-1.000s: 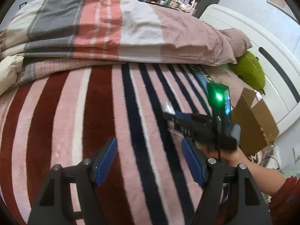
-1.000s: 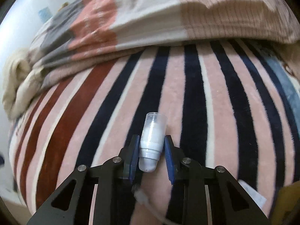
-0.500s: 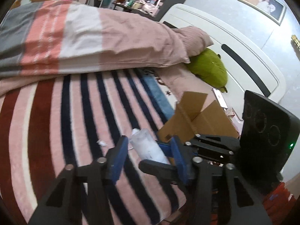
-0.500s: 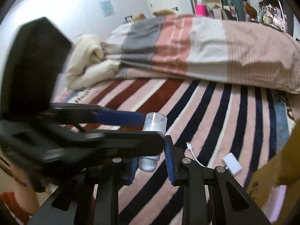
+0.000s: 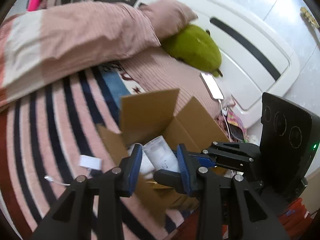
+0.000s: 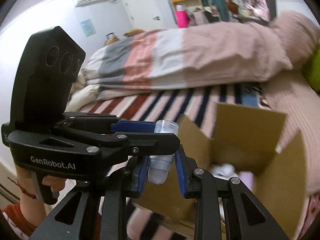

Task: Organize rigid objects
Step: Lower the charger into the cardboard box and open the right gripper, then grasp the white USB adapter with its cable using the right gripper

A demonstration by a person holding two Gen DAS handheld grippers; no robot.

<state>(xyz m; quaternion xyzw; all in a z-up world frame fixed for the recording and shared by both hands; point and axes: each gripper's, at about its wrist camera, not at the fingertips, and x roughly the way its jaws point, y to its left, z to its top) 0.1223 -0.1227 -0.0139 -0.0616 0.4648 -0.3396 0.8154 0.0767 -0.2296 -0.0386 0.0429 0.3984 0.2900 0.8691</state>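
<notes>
Two handheld grippers meet over an open cardboard box on a striped bed, both sets of fingers about one small white bottle.

Left wrist view: the left gripper [image 5: 159, 159] is closing, its blue fingers [image 5: 134, 164] flanking the white bottle [image 5: 160, 156] above the cardboard box [image 5: 192, 120], whose flaps stand open; pale items lie inside, too blurred to identify. The right gripper [image 5: 200, 162] reaches in from the right. A white charger [image 5: 89, 162] lies on the striped blanket [image 5: 50, 120], a phone [image 5: 212, 85] beside a green plush [image 5: 194, 48]. Right wrist view: the right gripper [image 6: 161, 172] is narrowed on the bottle [image 6: 161, 168], which stands upright between its fingers [image 6: 181, 176]; the left gripper [image 6: 140, 132] crosses from the left, its fingers at the clear cap. The box [image 6: 250, 132] below holds pale, blurred objects.
</notes>
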